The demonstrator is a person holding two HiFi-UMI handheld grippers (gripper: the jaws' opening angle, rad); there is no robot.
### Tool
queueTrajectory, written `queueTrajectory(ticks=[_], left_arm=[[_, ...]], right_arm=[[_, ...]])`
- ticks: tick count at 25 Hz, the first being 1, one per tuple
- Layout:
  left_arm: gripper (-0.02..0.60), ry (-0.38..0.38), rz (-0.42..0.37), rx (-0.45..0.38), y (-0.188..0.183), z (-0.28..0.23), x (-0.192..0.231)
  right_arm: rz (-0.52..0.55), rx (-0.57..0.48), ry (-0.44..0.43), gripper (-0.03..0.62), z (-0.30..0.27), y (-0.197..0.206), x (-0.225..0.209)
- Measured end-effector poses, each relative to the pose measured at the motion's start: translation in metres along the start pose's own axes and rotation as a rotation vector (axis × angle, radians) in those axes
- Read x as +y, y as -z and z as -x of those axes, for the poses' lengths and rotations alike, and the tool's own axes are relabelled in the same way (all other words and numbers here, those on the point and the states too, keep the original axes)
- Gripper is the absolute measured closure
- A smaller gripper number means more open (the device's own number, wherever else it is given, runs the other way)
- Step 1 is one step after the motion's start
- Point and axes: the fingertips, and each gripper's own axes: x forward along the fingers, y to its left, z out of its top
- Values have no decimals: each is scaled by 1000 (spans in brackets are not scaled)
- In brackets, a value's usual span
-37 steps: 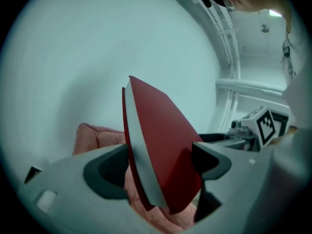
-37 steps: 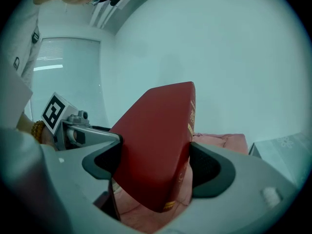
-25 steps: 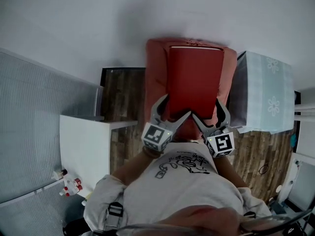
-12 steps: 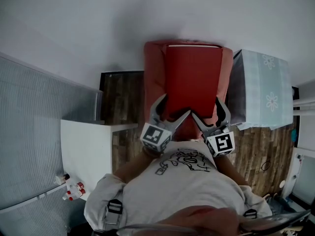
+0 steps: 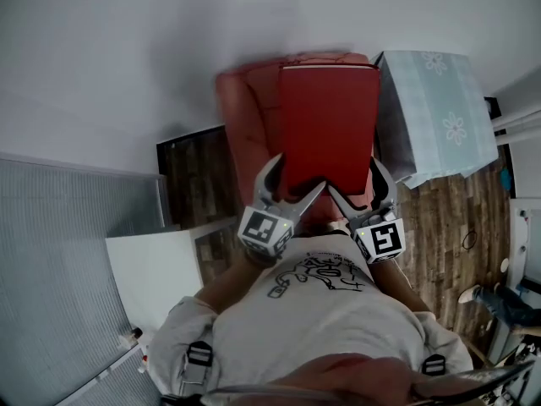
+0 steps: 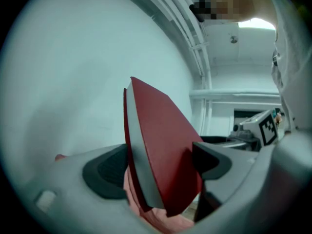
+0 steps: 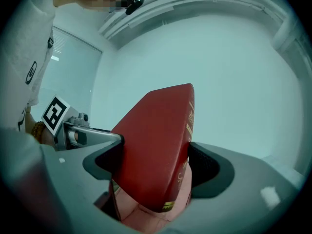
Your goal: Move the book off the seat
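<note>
The left gripper (image 5: 294, 181) and right gripper (image 5: 357, 183) each clamp the red book (image 5: 328, 117), apparently raised at frame centre over the seat (image 5: 243, 125) and not yet carried clear.

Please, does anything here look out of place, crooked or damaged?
Nothing stands out. The red hardcover book is closed and looks intact. The left tool and the right tool clamp it at its two near corners, over the salmon-pink cushioned seat. Nothing looks spilled.
</note>
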Motion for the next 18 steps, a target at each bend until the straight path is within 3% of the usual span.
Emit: queueTrajectory(ticks=[12, 18], left_arm=[[178, 267, -13, 59, 20, -47, -90], [178, 383, -19, 83, 33, -73, -155]], right_arm=[[-36, 40, 275, 171, 93, 19, -49], [-72, -18, 397, 171, 156, 25, -79]])
